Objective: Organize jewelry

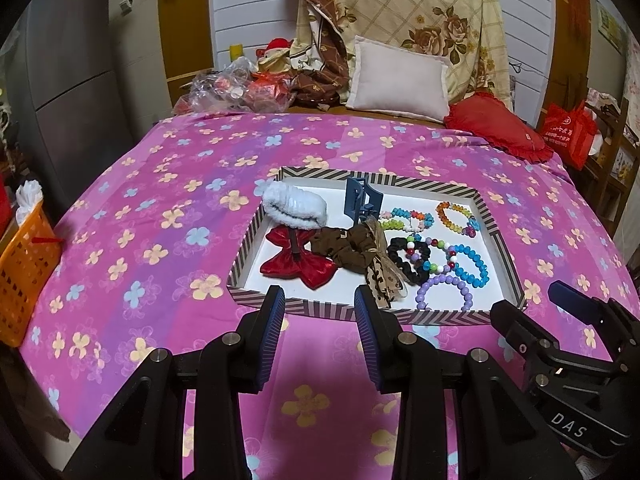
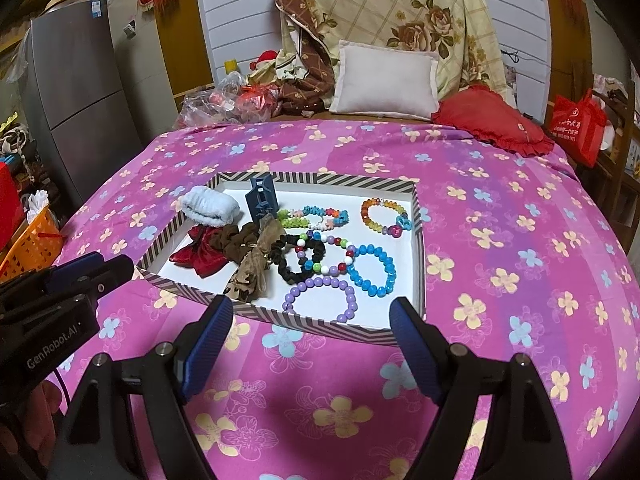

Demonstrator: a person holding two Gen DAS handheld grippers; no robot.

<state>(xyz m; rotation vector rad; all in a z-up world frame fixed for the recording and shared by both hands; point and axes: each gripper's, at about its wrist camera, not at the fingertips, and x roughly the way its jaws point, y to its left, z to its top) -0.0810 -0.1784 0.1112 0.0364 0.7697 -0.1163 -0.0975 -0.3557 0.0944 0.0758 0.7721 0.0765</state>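
Note:
A striped-rim white tray (image 1: 360,314) (image 2: 320,326) lies on the pink flowered bedspread. In it lie a white fluffy band (image 1: 294,208), a red bow (image 1: 298,262), a brown scrunchie (image 1: 348,246), a blue claw clip (image 1: 362,200), a black scrunchie (image 1: 404,256), and purple (image 2: 320,298), blue (image 2: 372,270), orange (image 2: 384,214) and multicolour (image 2: 316,216) bead bracelets. My left gripper (image 1: 318,300) is open and empty, just before the tray's near rim. My right gripper (image 2: 312,312) is open wide and empty, at the near rim by the purple bracelet.
Pillows (image 1: 400,76), a red cushion (image 1: 496,126) and plastic bags (image 1: 236,84) lie at the head of the bed. An orange basket (image 1: 24,264) stands off the left edge, a grey fridge (image 1: 68,80) behind it. A red bag (image 1: 572,132) hangs at the right.

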